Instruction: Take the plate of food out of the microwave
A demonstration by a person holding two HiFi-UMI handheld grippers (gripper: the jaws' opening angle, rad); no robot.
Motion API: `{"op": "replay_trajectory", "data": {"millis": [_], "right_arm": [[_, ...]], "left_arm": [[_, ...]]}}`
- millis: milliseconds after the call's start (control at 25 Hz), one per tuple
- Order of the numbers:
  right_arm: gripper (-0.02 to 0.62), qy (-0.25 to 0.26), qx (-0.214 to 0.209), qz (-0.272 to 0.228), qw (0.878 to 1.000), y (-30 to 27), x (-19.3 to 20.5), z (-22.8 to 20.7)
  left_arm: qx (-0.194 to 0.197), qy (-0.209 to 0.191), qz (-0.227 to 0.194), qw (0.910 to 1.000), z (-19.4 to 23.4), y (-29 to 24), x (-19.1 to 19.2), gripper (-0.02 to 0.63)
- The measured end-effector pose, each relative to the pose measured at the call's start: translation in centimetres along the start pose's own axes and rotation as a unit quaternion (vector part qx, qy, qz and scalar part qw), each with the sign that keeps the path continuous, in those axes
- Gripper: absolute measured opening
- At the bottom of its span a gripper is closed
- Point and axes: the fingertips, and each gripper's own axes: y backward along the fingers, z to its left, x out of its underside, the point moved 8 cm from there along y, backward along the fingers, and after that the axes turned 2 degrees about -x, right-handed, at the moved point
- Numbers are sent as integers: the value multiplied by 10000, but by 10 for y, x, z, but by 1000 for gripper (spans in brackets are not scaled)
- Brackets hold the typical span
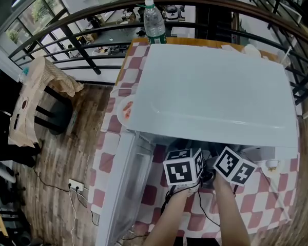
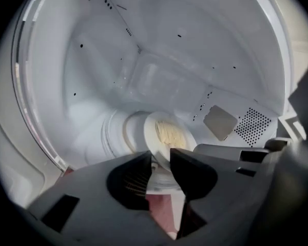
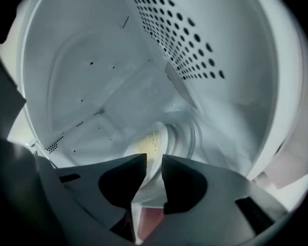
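Jaws of left gripper (image 2: 160,157) and right gripper (image 3: 154,162) clamp the plate (image 2: 150,133) rim between them; grasp looks set, next a level pull from the microwave (image 2: 159,76)

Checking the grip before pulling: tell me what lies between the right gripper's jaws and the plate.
Nothing. In the right gripper view the plate rim sits between the jaws of the right gripper, touching both.

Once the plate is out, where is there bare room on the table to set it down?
Bare cloth front right, between the microwave and the near edge, though a white cord crosses it. Left is crowded: the open door and a second plate beside the microwave.
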Motion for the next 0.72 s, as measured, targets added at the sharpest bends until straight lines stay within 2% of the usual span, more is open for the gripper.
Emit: {"op": "replay_trajectory", "data": {"millis": [720], "right_arm": [[81, -228, 82, 12, 9997, 36, 23, 2]], "left_arm": [[3, 350, -3, 9994, -8, 38, 31, 137]]}}
